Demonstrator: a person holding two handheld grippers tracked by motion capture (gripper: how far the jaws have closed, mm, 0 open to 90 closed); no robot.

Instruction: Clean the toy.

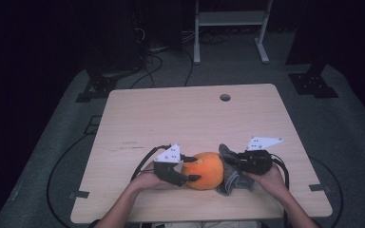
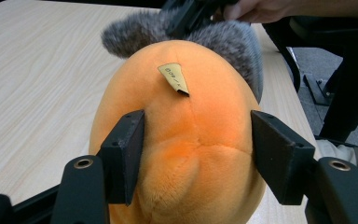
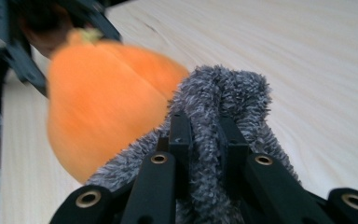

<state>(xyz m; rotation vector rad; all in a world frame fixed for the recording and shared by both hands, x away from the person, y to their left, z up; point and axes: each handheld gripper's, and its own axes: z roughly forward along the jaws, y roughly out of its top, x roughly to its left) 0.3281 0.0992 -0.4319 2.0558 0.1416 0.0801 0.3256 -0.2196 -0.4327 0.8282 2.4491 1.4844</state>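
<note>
Both forearms come in over the near edge of the counter (image 1: 138, 114) and angle inward toward each other, the hands low on the surface with the orange plush toy (image 1: 203, 170) between them. The toy lies near the middle of the near edge, and a grey fuzzy piece (image 1: 230, 175) lies against its right side.

The left hand (image 1: 147, 180) rests on the counter just left of the toy, its wrist roughly level, and points the left tongs (image 1: 190, 168) rightward at the plush. In the left gripper view the two black jaws stand partly open on either side of the toy's rounded orange body (image 2: 186, 154). The left jaw lies against the fabric. The right jaw sits at the toy's edge, and I cannot tell whether it presses on it. A small tan label (image 2: 173, 78) sticks up from the seam beyond the jaws.

The right hand (image 1: 268, 178) grips its tool from behind and below, knuckles toward the right edge, and aims the right tongs (image 1: 229, 159) leftward. In the right gripper view the jaws are drawn close together with a fold of the grey fuzzy piece (image 3: 219, 107) pinched between them. The orange toy (image 3: 102, 98) sits just beyond, blurred, touching the grey pile.
</note>
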